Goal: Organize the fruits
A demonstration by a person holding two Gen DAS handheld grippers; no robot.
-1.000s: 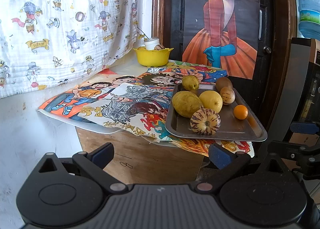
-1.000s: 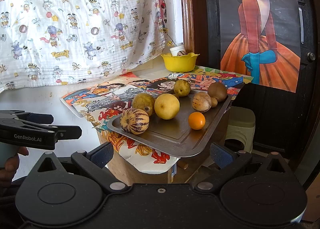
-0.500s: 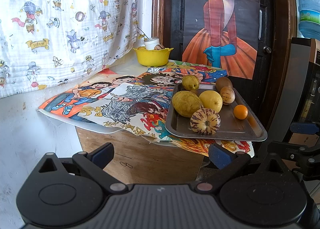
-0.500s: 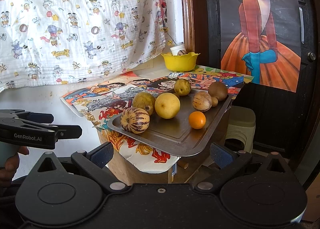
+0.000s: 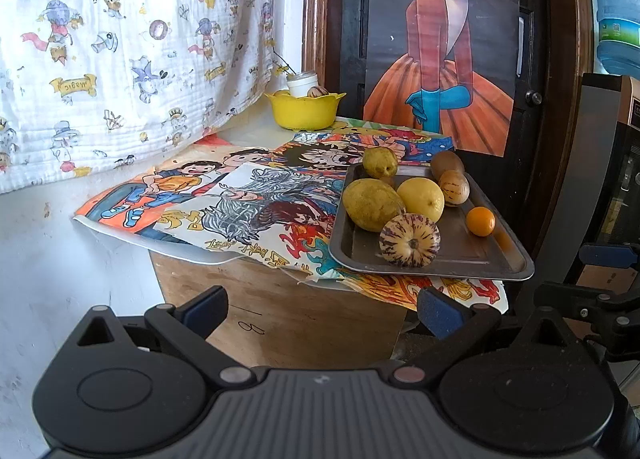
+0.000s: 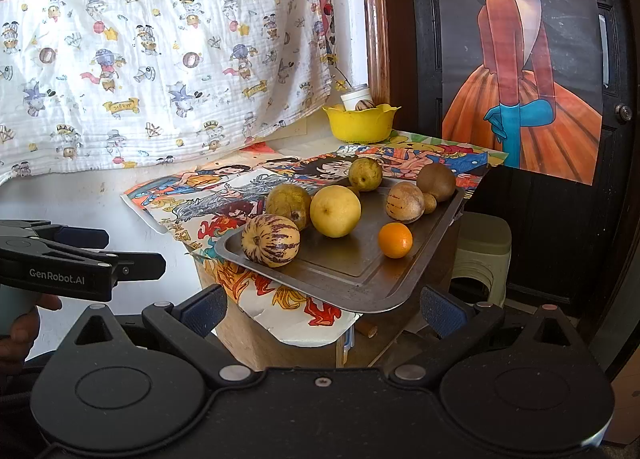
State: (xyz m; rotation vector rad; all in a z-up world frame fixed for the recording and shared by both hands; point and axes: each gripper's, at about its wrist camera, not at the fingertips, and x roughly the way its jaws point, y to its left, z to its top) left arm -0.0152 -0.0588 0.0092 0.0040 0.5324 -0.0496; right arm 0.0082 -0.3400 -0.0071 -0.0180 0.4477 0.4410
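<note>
A grey metal tray [image 5: 460,259] [image 6: 360,279] sits on the table's right end and holds several fruits: a striped melon [image 5: 409,240] [image 6: 271,239] at the front, a yellow pear [image 5: 420,199] [image 6: 335,211], a greenish mango [image 5: 372,204] [image 6: 288,203], a small orange [image 5: 480,221] [image 6: 395,239], a kiwi [image 5: 447,165] [image 6: 436,181] and others. A yellow bowl [image 5: 305,111] [image 6: 361,123] stands at the back. My left gripper [image 5: 322,309] and right gripper [image 6: 324,309] are both open and empty, held short of the table's near edge.
Cartoon posters [image 5: 240,203] cover the tabletop. A printed cloth [image 5: 120,39] hangs on the left wall. A dark door with a poster [image 6: 532,79] stands behind. A pale stool [image 6: 484,255] sits right of the table. The left gripper shows in the right wrist view [image 6: 136,263].
</note>
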